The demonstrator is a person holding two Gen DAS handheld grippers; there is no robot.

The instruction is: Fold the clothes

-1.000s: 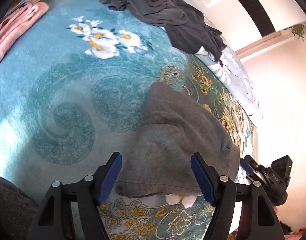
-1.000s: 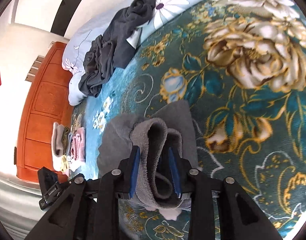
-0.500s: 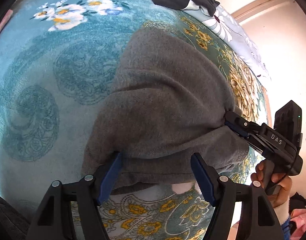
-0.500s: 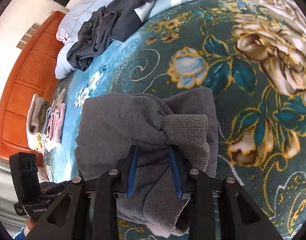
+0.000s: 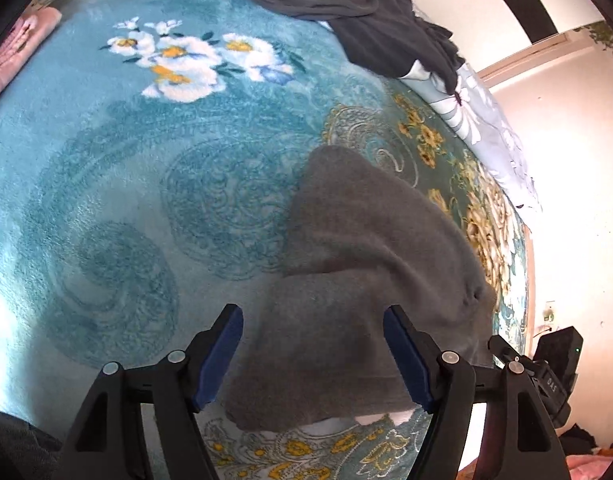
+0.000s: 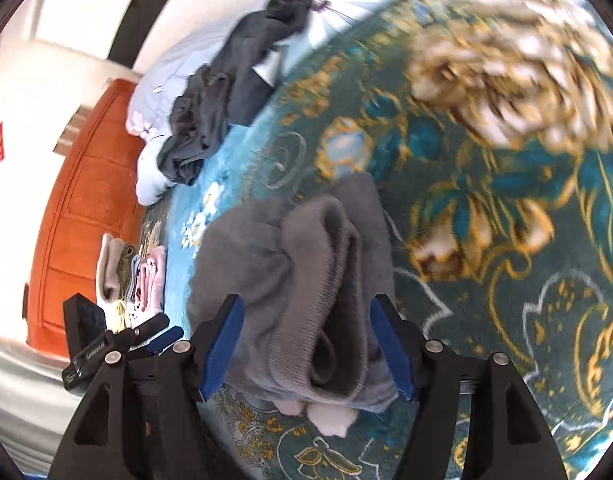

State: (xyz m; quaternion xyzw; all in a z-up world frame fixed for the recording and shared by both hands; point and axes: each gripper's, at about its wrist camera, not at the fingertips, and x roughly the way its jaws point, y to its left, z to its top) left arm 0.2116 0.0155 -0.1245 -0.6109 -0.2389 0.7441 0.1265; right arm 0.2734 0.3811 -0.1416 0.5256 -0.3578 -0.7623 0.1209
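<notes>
Bedspread [image 6: 506, 320]: right gripper [image 6: 306, 344] opening (sweater [image 6: 306, 280] between).

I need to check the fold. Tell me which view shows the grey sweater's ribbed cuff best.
Right wrist view: the ribbed cuff of the grey sweater bunches up close. The left wrist view shows only its smooth back.

Surface: teal floral blanket [image 5: 106, 184]
On it: grey garment [image 5: 358, 288], dark clothes heap [image 5: 338, 4], folded pink stack [image 6: 146, 280]

A bed [image 5: 106, 168] wore a teal blanket [image 6: 506, 208] patterned with flowers. An orange wooden cabinet [image 6: 78, 208] stood against white walls [image 5: 578, 184]. Bright daylight washed out the room; a pale quilt [image 6: 154, 92] lay behind.
</notes>
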